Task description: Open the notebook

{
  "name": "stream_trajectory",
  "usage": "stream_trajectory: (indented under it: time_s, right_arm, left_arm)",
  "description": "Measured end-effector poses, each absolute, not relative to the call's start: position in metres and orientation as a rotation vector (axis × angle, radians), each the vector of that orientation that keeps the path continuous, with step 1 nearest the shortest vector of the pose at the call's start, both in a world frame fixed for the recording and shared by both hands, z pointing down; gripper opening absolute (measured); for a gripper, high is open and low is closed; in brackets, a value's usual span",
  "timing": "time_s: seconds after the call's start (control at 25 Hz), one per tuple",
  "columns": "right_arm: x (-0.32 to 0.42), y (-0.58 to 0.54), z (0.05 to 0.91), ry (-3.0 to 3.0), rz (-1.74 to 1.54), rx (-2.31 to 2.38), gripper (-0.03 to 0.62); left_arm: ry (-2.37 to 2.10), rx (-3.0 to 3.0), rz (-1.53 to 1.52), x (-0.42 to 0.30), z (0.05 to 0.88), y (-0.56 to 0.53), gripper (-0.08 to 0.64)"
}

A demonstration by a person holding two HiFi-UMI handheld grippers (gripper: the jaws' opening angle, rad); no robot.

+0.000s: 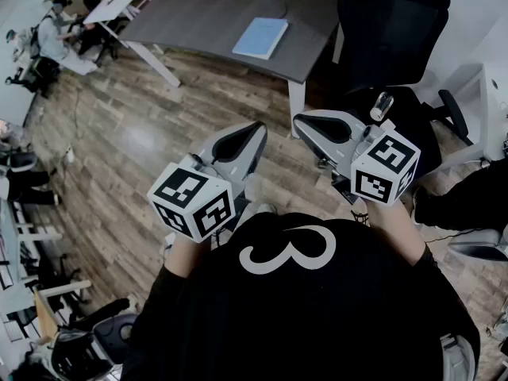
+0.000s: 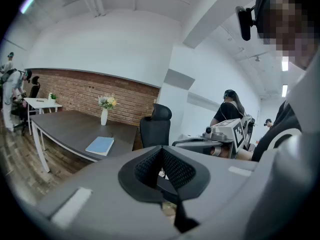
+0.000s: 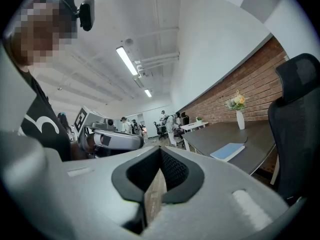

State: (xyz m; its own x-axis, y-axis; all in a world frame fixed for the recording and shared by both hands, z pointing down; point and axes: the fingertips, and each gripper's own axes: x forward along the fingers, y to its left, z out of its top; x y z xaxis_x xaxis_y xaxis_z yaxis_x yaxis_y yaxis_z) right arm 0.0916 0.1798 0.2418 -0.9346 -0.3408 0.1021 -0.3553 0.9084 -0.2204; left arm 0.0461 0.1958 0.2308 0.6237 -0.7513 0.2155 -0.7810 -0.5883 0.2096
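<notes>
Left tool, right tool: level, closed

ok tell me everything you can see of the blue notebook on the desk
The notebook is a thin rectangle with a plain light blue cover, which looks like card or soft plastic. It is closed and lies flat on the dark grey desk, close to the desk's near edge and turned at a slight angle to it. Nothing rests on it, and only the desk touches it. No print or binding detail can be made out from here.

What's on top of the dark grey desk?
A closed light blue notebook lies flat; a white vase of flowers stands farther back. Anything beneath the notebook is hidden.
</notes>
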Motion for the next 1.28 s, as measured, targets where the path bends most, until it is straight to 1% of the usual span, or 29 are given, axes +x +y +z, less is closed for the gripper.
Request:
stream_trajectory:
  time_s: [0.2,0.6,0.96,1.28]
  right_arm:
    - [0.095,0.176,0.239,-3.017,0.357,0.553,0.000]
    - [0.104,0.162,0.262,-2.966,0.447,0.620,0.000]
    - [0.112,0.099,0.283,-2.901,0.550,0.730,0.000]
    - [0.080,0.015,0.295,-2.829,0.646,0.839,0.000]
  left_arm:
    - [-1.247,2.568,0.158,0.049,0.230,0.192,0.015]
    - [-1.186,2.540,0.210,0.053,0.247,0.177,0.014]
    - [-1.091,2.549,0.235,0.054,0.267,0.110,0.015]
    - [-1.043,2.532,0.233,0.015,0.281,0.017,0.015]
